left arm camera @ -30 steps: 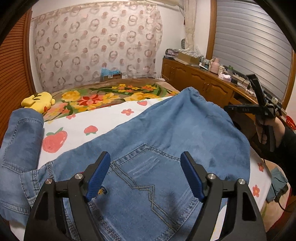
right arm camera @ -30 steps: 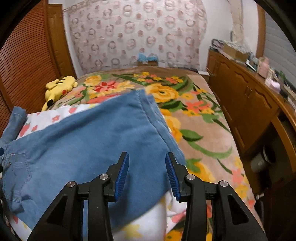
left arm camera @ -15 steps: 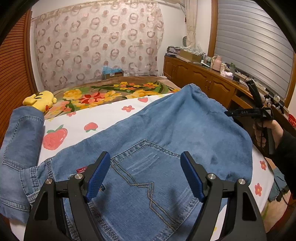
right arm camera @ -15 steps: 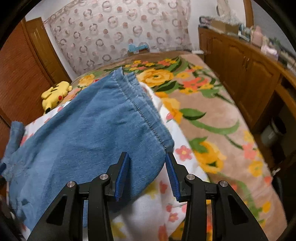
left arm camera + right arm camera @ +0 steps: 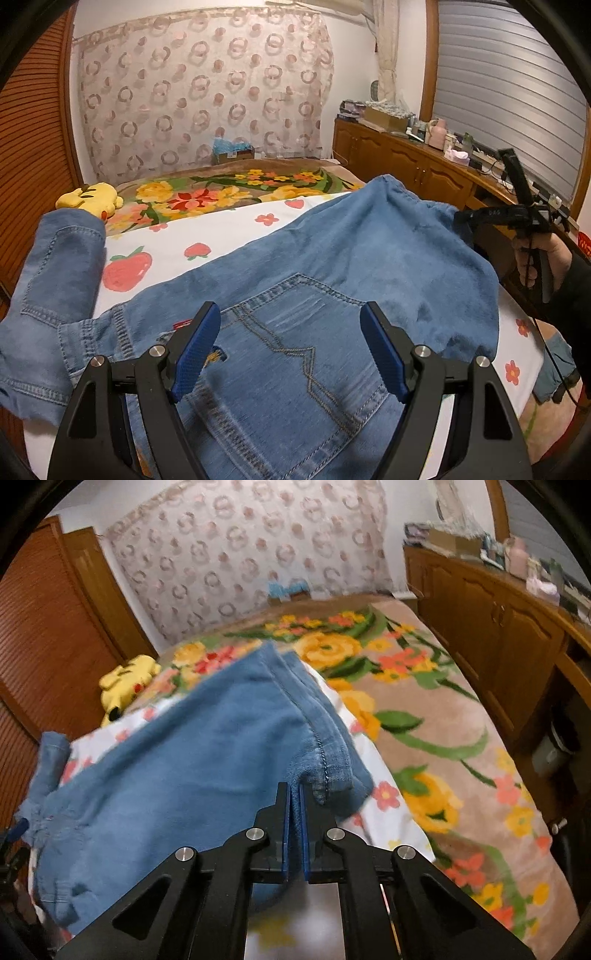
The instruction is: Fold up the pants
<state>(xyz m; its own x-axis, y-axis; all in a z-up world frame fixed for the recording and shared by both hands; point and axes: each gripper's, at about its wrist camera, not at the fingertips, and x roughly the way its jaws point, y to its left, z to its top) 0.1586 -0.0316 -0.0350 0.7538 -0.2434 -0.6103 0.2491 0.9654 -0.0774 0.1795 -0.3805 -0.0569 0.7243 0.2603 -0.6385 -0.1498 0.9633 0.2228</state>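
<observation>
Pants (image 5: 295,288) of blue denim lie spread across the bed (image 5: 229,229), on a white sheet printed with strawberries and flowers, one leg folded back at the left edge. The right claw (image 5: 294,805) is pressed together, pinching the stitched hem edge of the pants, with the fabric gathered between its blue pads. In the left wrist view that same claw (image 5: 461,219) meets the denim's far right corner, held by a hand (image 5: 535,258) in a dark sleeve. The left claw (image 5: 291,347) hovers spread wide above the back pocket, with nothing between its pads. A yellow plush toy (image 5: 92,197) rests on the floral blanket (image 5: 443,716) beyond.
</observation>
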